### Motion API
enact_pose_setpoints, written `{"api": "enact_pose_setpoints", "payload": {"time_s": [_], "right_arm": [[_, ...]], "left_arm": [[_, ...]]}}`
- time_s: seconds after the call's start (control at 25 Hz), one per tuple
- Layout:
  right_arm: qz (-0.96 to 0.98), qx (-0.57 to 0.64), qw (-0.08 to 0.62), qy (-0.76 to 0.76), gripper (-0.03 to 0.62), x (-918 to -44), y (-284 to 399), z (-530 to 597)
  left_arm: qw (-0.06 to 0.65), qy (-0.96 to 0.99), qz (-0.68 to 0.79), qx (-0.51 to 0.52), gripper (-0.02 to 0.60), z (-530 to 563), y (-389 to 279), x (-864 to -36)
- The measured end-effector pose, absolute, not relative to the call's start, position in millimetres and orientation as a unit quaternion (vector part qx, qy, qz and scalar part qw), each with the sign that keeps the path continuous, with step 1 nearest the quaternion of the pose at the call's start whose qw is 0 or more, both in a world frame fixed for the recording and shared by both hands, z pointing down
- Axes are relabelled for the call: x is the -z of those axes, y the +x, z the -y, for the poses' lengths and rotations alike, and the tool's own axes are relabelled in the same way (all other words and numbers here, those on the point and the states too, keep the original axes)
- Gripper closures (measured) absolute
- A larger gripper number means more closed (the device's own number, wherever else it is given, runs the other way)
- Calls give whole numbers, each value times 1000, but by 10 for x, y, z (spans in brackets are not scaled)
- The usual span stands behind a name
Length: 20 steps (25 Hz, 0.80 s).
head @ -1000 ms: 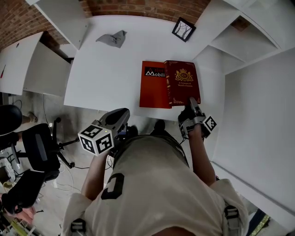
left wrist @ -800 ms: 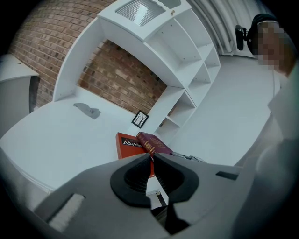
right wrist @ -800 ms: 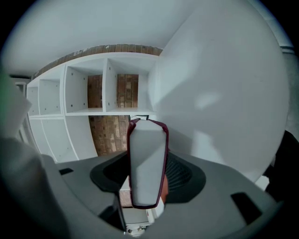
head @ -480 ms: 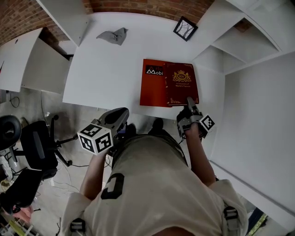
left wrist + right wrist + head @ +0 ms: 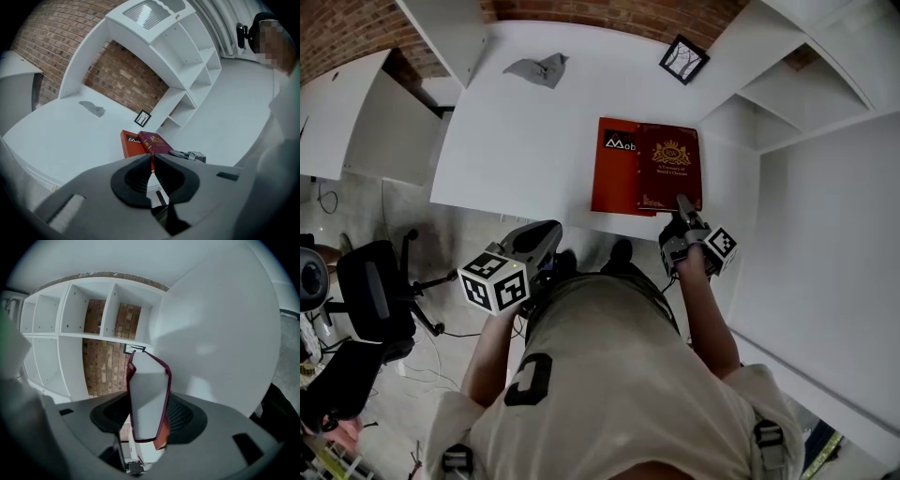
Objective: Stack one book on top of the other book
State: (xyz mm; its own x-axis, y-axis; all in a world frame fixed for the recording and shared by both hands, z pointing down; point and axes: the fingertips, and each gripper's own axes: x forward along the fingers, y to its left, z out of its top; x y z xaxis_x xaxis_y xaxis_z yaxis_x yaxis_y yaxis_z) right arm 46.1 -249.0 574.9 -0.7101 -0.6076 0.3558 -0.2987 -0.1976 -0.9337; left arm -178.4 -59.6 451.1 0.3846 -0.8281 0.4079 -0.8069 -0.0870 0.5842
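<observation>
The fingers (image 5: 112,414) of my right gripper (image 5: 147,413) are squeezed on the near end of the dark red book (image 5: 149,380). I can see its white pages between them, and a bit of orange peeks out under it. From the head view, the right gripper (image 5: 682,204) sits at the near edge of the table (image 5: 516,141), close to the near right corner. The dark red book (image 5: 668,169) lies over the right part of the orange book (image 5: 614,178). Both books are by the near edge, toward the right side.

The fingers (image 5: 133,180) of my left gripper (image 5: 151,171) are pressed together with nothing in them. The left gripper (image 5: 549,231) hangs off the table, just past the near edge and left of the books. It points toward the books.

A grey cloth (image 5: 539,70) lies near the far edge. A small black picture frame (image 5: 682,58) sits at the far right corner. White shelves (image 5: 787,84) stand past the right edge. A black chair (image 5: 380,300) is on the floor to the left.
</observation>
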Motion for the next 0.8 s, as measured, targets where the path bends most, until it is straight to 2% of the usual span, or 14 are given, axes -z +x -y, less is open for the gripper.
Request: {"api": "enact_pose_setpoints", "payload": {"time_s": [0.8], "right_arm": [[-610,716,96,-327,381,-5672,57,2345]], "left_arm": [[387,736,556,13,563,649,-1887,-4521]]}}
